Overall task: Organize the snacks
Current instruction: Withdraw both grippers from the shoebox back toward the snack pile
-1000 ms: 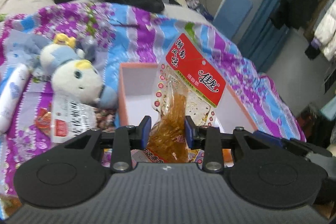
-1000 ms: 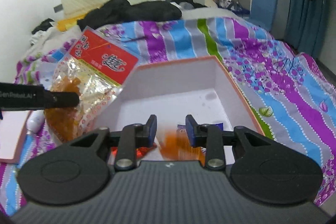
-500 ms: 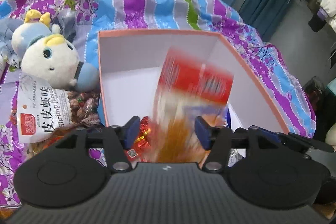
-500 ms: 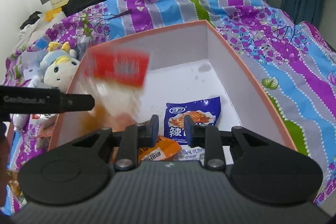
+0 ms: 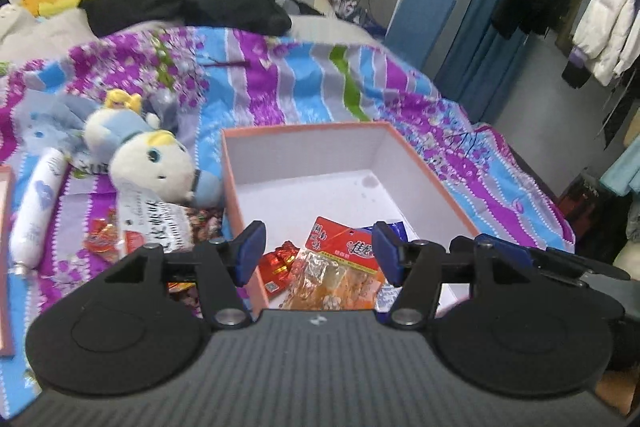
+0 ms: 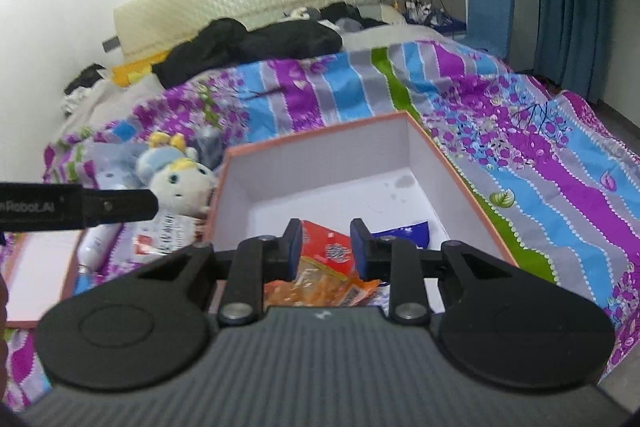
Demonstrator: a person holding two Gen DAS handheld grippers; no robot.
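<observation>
An orange-rimmed white box [image 5: 236, 179] [image 6: 452, 171] sits on the bed. Inside its near end lies a clear snack bag with a red label [image 5: 340, 267] [image 6: 320, 267], beside a small red pack [image 5: 280, 259] and a blue pack [image 5: 396, 227] [image 6: 404, 233]. My left gripper [image 5: 318, 251] is open and empty above the bag. My right gripper [image 6: 326, 247] is open and empty over the box's near end. A white shrimp-snack bag [image 5: 154, 223] [image 6: 164, 231] and red packs [image 5: 100, 237] lie left of the box.
A plush toy [image 5: 148, 163] [image 6: 176, 179] sits left of the box, with a white tube [image 5: 36, 211] further left. A box lid [image 6: 40, 267] lies at far left. Black clothes [image 5: 184, 3] are piled at the bed's head. The bed edge drops off at right.
My left gripper opened and let go of the red-labelled bag, which fell into the box. Both grippers have pulled back and tilted up a little.
</observation>
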